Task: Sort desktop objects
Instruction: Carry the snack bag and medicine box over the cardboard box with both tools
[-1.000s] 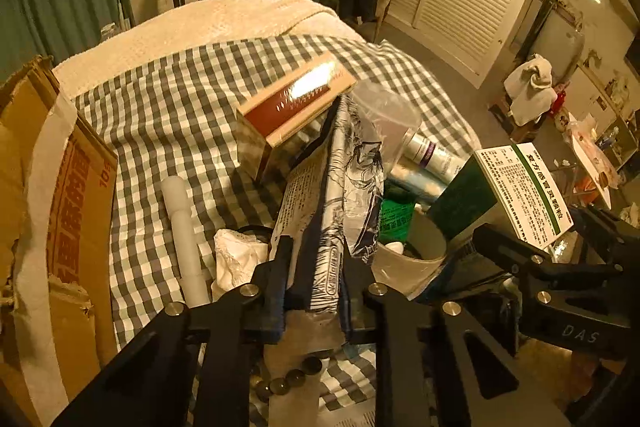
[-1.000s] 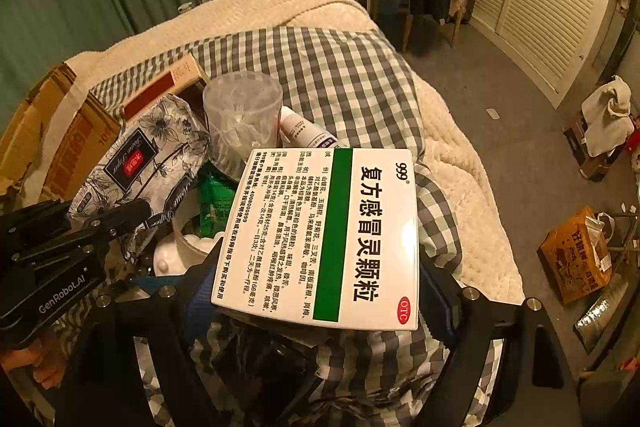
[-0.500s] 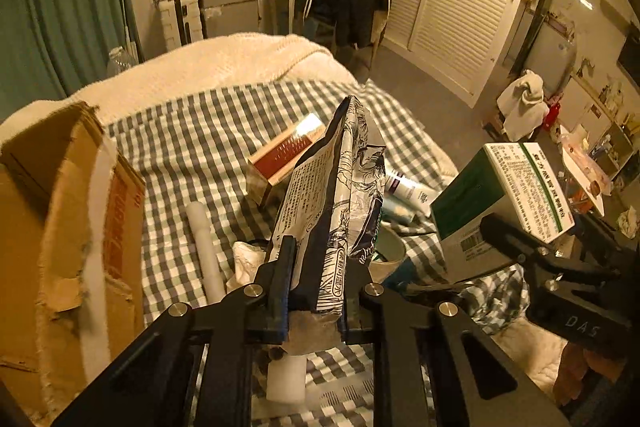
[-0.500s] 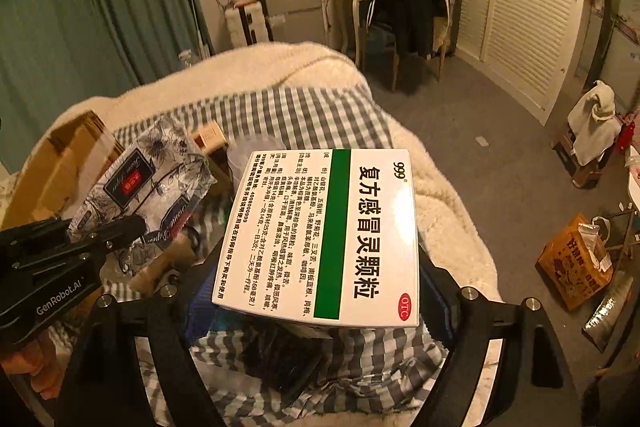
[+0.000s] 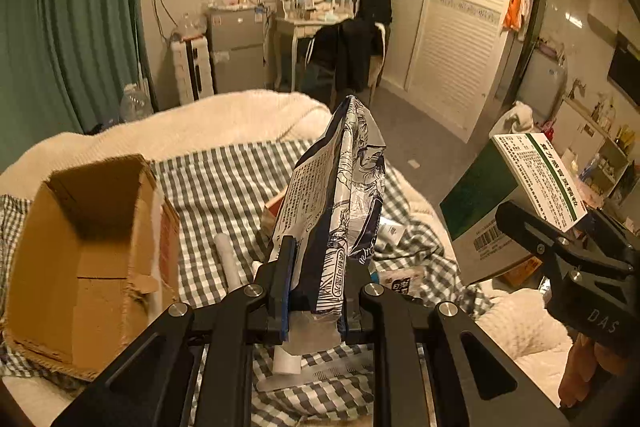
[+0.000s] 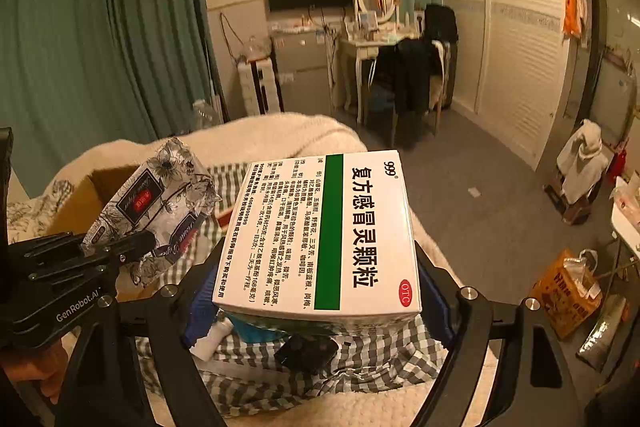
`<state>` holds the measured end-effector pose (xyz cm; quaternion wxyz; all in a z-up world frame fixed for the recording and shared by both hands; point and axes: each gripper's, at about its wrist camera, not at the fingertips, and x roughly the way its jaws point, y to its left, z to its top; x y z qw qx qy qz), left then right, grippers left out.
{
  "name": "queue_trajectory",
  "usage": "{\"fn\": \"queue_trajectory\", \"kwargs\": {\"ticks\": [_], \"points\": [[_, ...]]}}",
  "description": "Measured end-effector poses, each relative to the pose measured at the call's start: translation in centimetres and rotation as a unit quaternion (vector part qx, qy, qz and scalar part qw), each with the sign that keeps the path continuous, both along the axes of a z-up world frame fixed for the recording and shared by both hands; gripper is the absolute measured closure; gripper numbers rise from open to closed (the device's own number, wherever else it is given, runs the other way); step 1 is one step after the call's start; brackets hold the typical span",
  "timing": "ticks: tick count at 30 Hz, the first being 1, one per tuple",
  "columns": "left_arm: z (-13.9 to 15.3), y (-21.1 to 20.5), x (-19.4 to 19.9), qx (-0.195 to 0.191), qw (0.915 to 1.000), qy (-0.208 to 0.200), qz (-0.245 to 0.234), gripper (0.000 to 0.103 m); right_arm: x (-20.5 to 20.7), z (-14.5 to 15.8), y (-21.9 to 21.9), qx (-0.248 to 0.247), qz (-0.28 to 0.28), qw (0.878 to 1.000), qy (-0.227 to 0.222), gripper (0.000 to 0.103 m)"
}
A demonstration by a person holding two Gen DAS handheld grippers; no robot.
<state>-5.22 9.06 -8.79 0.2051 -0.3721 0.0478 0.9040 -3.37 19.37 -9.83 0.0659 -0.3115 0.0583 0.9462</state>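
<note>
L gripper (image 5: 316, 279) clamped, R gripper (image 6: 316, 291) wide

Floral-printed foil pouch (image 5: 336, 195): upright, raised above the checked bed, at 9 o'clock of the white, green-striped medicine box (image 6: 324, 231), lying flat, likewise raised.

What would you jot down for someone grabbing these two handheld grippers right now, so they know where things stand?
Left gripper: jaws shut on the flower-print pouch, held up above the bed.
Right gripper: jaws shut on the white and green medicine box, also in the air.
Cardboard box: open, standing on the checked blanket to the left; nothing visible inside it.
Done: both items picked up.
Left: set both down wherever they belong, probably the cardboard box, then clear the small items on the blanket.
</note>
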Motion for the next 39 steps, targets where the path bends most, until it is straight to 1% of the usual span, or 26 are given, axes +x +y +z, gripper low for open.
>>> {"fn": "queue_trajectory", "kwargs": {"ticks": [5, 6, 13, 18, 25, 30, 39], "points": [[2.2, -0.9, 1.5, 0.010, 0.9997, 0.020, 0.012, 0.086, 2.0, 2.3, -0.9, 0.005, -0.001, 1.000, 0.021, 0.021], [2.6, -1.1, 1.7, 0.012, 0.9996, 0.023, 0.013, 0.086, 2.9, 2.8, -0.4, 0.005, 0.000, 1.000, 0.025, 0.021], [5.0, -3.0, 3.1, 0.023, 0.9984, 0.046, 0.023, 0.086, 4.5, 4.9, -1.9, 0.010, 0.005, 0.999, 0.045, 0.021], [6.4, -4.5, 3.9, 0.028, 0.9971, 0.064, 0.030, 0.086, 5.2, 6.4, -3.7, 0.013, 0.018, 0.998, 0.062, 0.021], [7.5, -7.4, 4.7, 0.034, 0.9953, 0.080, 0.043, 0.086, 5.0, 7.9, -6.8, 0.015, 0.042, 0.996, 0.082, 0.021], [8.3, -10.5, 4.7, 0.034, 0.9926, 0.095, 0.067, 0.086, 4.3, 8.7, -9.3, 0.012, 0.063, 0.994, 0.091, 0.021], [9.0, -15.4, 4.3, 0.028, 0.9884, 0.110, 0.101, 0.086, 3.2, 9.2, -13.4, 0.003, 0.088, 0.990, 0.107, 0.021]]}}
